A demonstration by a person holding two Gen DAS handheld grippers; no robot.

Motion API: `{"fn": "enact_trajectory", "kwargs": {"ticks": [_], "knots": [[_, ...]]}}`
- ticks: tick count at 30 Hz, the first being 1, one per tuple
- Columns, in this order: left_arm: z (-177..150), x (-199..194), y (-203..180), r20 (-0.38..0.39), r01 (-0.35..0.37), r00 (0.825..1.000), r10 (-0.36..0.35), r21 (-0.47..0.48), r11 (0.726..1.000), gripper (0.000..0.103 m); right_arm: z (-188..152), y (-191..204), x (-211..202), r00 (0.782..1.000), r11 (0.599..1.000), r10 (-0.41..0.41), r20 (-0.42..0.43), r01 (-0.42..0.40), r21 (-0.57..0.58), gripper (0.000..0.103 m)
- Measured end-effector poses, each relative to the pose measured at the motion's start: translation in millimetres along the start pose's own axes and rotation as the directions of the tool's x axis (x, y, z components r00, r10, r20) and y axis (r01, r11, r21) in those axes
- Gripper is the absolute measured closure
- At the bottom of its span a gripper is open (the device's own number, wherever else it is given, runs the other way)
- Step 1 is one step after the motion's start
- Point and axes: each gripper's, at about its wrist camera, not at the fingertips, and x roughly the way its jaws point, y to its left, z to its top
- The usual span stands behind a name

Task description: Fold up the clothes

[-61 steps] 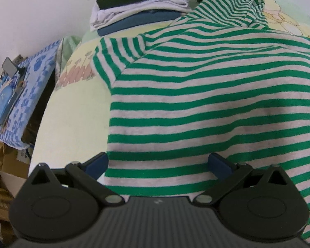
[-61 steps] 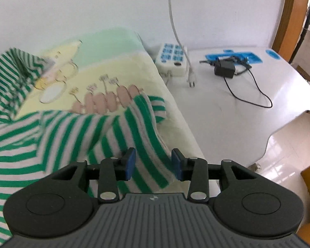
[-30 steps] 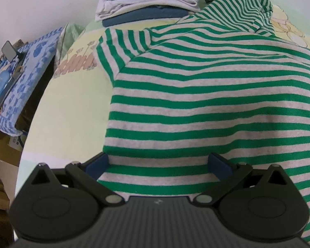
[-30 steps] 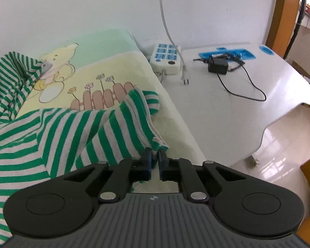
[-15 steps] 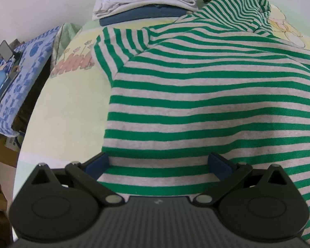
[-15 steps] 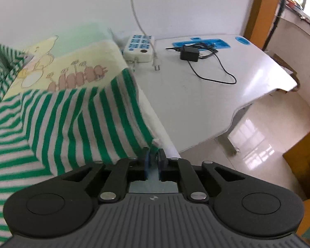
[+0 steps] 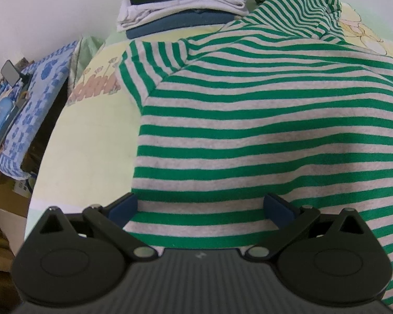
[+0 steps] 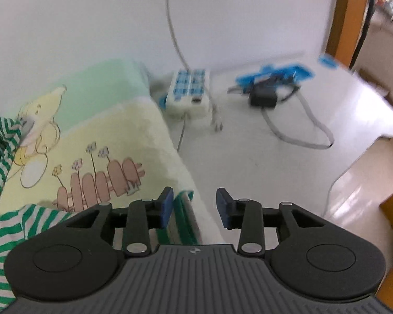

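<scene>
**Sleeve Let Go as Striped Shirt Awaits Its First Fold**

Released from a tight pinch a second ago, the striped sleeve (image 8: 180, 222) now lies slack between the blue pads of the right gripper (image 8: 195, 205), whose jaws have just been opening and stand apart without pressing on the cloth. That gripper has also swung back over the edge of the cartoon-print blanket (image 8: 133, 136), so the power strip (image 8: 190, 91) and the black charger (image 8: 263, 98) on the white table (image 8: 249, 162) sit higher in its view than before. Motion blur smears that side of the scene.

On the other side little has changed. The left gripper (image 7: 200, 208) hangs over the lower hem of the green-and-grey striped shirt (image 7: 262, 120), its jaws spread wide with the hem between them but not clamped. The shirt lies spread across the blanket, one short sleeve out flat at the left, the collar end bunched toward the far side.

Behind it a stack of folded clothes (image 7: 183, 7) points to earlier garments finished. For this shirt the work appears to be at the laying-out stage: sleeves tugged out, no fold made yet, and the folding and stacking still ahead.
</scene>
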Motion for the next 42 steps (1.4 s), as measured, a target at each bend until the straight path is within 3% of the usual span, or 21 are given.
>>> {"fn": "enact_trajectory", "kwargs": {"ticks": [2,4,7,11,13,14,17,18,23,25,28,32,36,40,42], "knots": [[-0.6,-0.3,-0.9,0.005,-0.006,1.0,0.006,0.001,1.0,0.001,3.0,-0.4,3.8,0.999,1.0,0.029,-0.027,-0.029,-0.003,0.09],[-1.0,-0.7,-1.7,0.006,-0.011,1.0,0.011,-0.002,1.0,0.001,4.9,1.1,2.4,0.998,0.999,0.05,-0.026,-0.051,-0.018,0.101],[-1.1,-1.3,-3.0,0.005,-0.018,1.0,0.018,-0.003,1.0,0.001,5.4,0.8,-15.6,0.994,0.998,0.051,0.097,-0.047,-0.04,0.101],[-1.3,-2.7,-6.1,0.007,-0.033,0.999,0.033,0.004,0.999,0.001,5.9,-6.8,-31.2,0.968,0.995,0.1,0.23,-0.1,-0.015,0.101],[-1.8,-3.5,-7.5,0.013,-0.042,0.999,0.042,0.008,0.999,0.001,-0.3,-5.3,-33.1,0.945,0.99,0.14,0.297,-0.13,-0.053,0.102],[-2.1,-3.9,-8.3,0.017,-0.046,0.999,0.046,0.012,0.999,0.001,-1.5,0.5,-28.6,0.945,0.992,0.115,0.305,-0.09,-0.093,0.102],[-2.4,-4.7,-9.8,0.025,-0.056,0.998,0.055,0.022,0.998,0.001,-11.0,14.0,-1.1,0.975,0.98,-0.053,0.214,0.092,-0.178,0.103],[-2.7,-4.9,-10.1,0.028,-0.057,0.998,0.057,0.024,0.998,0.001,-12.5,9.6,8.9,0.984,0.981,-0.046,0.171,0.077,-0.18,0.103],[-3.5,-5.3,-10.6,0.034,-0.061,0.998,0.06,0.025,0.998,0.001,-19.4,-26.0,-12.6,0.98,0.999,0.038,0.197,-0.038,-0.005,0.091],[-3.6,-5.2,-10.1,0.034,-0.059,0.998,0.058,0.02,0.998,0.001,-26.6,-29.1,-29.5,0.984,0.997,0.07,0.164,-0.065,-0.035,0.091],[-3.8,-5.0,-9.0,0.032,-0.055,0.998,0.054,0.013,0.998,0.001,-52.6,-25.1,-49.9,0.991,0.988,0.079,0.111,-0.063,-0.14,0.078],[-3.3,-4.5,-8.1,0.031,-0.05,0.998,0.05,0.012,0.999,0.001,-82.8,-17.1,-56.1,0.992,0.973,0.109,0.065,-0.093,-0.211,0.078],[-1.7,-4.0,-9.1,0.028,-0.052,0.998,0.052,0.022,0.998,0.001,-87.5,-11.9,-41.7,0.989,0.98,0.117,0.087,-0.101,-0.17,0.077],[-1.6,-4.3,-11.8,0.034,-0.06,0.998,0.059,0.041,0.997,0.001,-85.8,-11.7,-47.4,0.988,0.984,0.124,0.094,-0.11,-0.141,0.098],[-2.0,-4.3,-12.4,0.039,-0.059,0.998,0.057,0.045,0.997,0.001,-86.1,-16.2,-59.7,0.987,0.984,0.123,0.103,-0.107,-0.145,0.098]]}}
